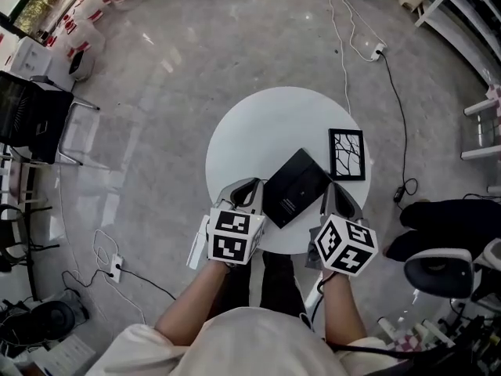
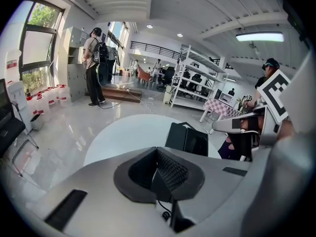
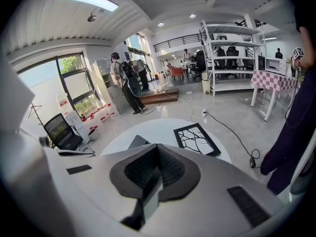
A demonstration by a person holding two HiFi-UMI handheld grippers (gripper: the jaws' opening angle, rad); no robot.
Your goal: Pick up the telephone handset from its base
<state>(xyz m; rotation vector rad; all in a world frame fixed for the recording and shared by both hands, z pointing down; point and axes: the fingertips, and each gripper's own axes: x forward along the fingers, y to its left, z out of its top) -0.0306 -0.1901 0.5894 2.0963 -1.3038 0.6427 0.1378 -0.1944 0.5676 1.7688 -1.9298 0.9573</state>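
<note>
Left gripper (image 1: 247, 188) and right gripper (image 1: 338, 193) are side by side, both pitched forward and down. Jaws on both are closed, nothing between the pads. Left forearm (image 1: 196, 298) and right forearm (image 1: 341, 310) extend from the torso, roughly parallel.

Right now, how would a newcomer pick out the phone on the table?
Find the round white table; two dark things lie on it. The phone is the black slab at its near edge, between the left gripper and right gripper. Its neighbour, the frame, shows a branch pattern; the phone is plain.
</note>
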